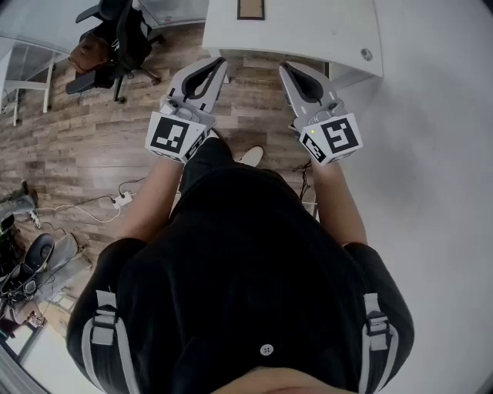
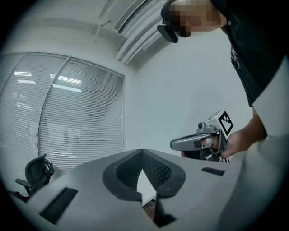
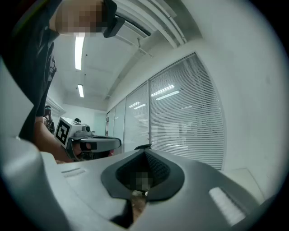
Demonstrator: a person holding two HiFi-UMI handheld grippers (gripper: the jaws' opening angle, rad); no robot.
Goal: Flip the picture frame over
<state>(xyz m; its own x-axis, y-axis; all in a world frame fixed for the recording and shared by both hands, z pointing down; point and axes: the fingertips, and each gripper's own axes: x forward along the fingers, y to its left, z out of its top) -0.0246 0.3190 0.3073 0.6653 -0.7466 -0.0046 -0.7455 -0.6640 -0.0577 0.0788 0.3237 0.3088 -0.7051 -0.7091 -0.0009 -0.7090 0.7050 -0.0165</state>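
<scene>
Two grey handheld claws, the left gripper (image 1: 218, 61) and the right gripper (image 1: 284, 68), point level, side by side before the person's waist, both clenched on nothing. One brown-edged picture frame (image 1: 250, 8) lies on one white table (image 1: 331, 35), beyond both tips, untouched.

left gripper (image 1: 218, 61): level, jaws together | right gripper (image 1: 285, 68): level, jaws together

picture frame (image 1: 250, 9) | dark brown border, grey centre | flat on white table (image 1: 323, 35) | partly cropped
</scene>
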